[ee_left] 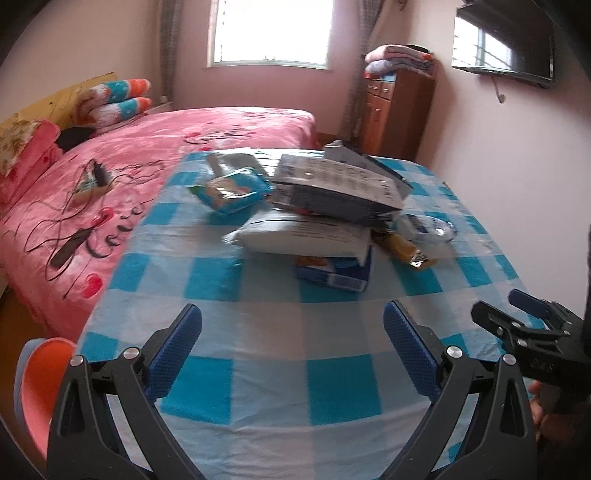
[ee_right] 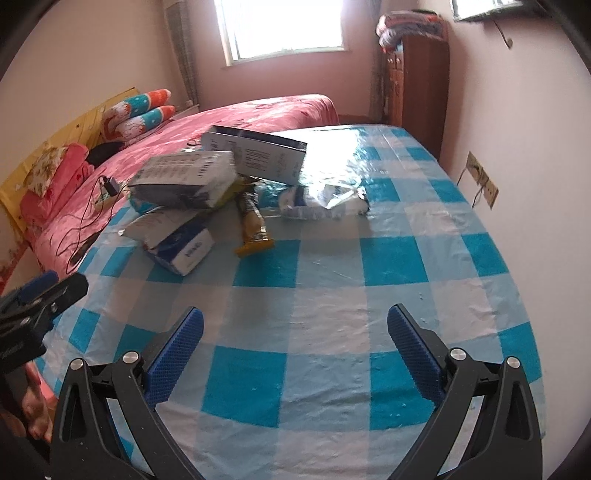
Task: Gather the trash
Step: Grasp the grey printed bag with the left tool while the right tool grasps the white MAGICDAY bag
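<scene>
Here both claws hang low over the near edge of the worktop (ee_right: 332, 280), side by side: the left claw (ee_left: 291, 332) spread wide and empty, the right claw (ee_right: 295, 336) likewise. The trash (ee_right: 207, 192), crumpled boxes and wrappers, lies heaped further along the blue-checked cloth, well apart from either. A pink bed (ee_left: 147, 147) stands just beside, under a window (ee_left: 269, 33).

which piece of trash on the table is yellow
The long, narrow snack wrapper, lying flat beside the pile of boxes. The other pieces are white, grey or blue.
</scene>
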`<state>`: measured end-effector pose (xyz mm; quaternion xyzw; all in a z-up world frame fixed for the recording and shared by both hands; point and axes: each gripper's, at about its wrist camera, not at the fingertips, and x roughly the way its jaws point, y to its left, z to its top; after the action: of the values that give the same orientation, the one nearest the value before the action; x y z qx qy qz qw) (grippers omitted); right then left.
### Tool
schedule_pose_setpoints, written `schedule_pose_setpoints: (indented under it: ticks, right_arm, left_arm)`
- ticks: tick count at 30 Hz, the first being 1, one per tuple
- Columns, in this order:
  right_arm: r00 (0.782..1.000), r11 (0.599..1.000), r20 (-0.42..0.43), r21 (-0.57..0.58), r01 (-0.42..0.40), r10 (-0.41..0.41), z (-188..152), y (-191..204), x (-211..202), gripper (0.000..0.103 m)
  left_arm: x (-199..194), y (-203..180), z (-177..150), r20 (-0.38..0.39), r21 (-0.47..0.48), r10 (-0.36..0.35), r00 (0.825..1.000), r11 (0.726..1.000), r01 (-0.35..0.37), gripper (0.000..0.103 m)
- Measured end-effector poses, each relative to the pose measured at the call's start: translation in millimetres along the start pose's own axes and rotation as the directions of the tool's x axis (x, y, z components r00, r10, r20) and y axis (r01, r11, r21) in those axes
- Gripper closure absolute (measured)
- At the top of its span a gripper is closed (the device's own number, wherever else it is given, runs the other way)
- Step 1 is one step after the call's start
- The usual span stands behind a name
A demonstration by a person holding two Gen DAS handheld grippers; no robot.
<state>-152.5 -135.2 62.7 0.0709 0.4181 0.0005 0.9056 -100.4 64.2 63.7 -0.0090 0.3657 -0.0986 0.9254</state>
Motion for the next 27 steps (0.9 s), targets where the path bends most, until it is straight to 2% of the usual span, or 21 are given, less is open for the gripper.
schedule_pose_setpoints:
  ticks: [3, 6, 11, 13, 18, 20, 23, 25, 27]
  right_arm:
    - [1.000, 1.000, -0.007, 0.024, -0.003, 0.003, 3, -10, 6, 0.005]
    - [1.000, 1.000, -0.006, 0.030, -0.006, 0.006, 7, -16, 9, 0.005]
    - [1.000, 0.999, 0.007, 0.042, -0.014, 0.014, 26, -27, 14, 0.007]
    - [1.000, 0.999, 0.010, 0.043, -0.015, 0.014, 36, -30, 17, 0.017]
    - [0.998, 0.995, 0.010, 0.081, -0.063, 0.062, 58, -39, 28, 0.017]
    - [0.998, 0.995, 0.006, 0.082, -0.057, 0.057, 63, -41, 34, 0.017]
    - [0.999, 0.995, -0.017, 0.086, -0.042, 0.043, 69, -45, 47, 0.017]
    - [0.999, 0.995, -0.033, 0.094, -0.022, 0.025, 72, -48, 54, 0.017]
    - [0.999, 0.995, -0.042, 0.099, -0.007, 0.012, 76, -52, 61, 0.017]
  left_arm:
    - [7, -5, 4, -0.012, 0.007, -0.032, 0.999, 0.999, 0.032, 0.004]
    - [14, -3, 13, -0.024, -0.028, -0.078, 0.997, 0.997, 0.077, 0.004]
    - [23, 4, 44, -0.022, -0.081, -0.154, 0.988, 0.985, 0.152, 0.004]
    - [27, 7, 56, -0.012, -0.092, -0.165, 0.986, 0.982, 0.164, 0.004]
    - [39, 16, 87, 0.002, -0.098, -0.179, 0.984, 0.979, 0.178, 0.004]
    - [45, 22, 94, -0.011, -0.159, -0.228, 0.974, 0.962, 0.223, 0.004]
    - [59, 25, 96, -0.051, -0.295, -0.331, 0.942, 0.906, 0.302, 0.004]
    - [67, 20, 95, -0.080, -0.333, -0.336, 0.939, 0.896, 0.293, 0.004]
    - [74, 12, 96, -0.091, -0.367, -0.312, 0.946, 0.893, 0.259, 0.004]
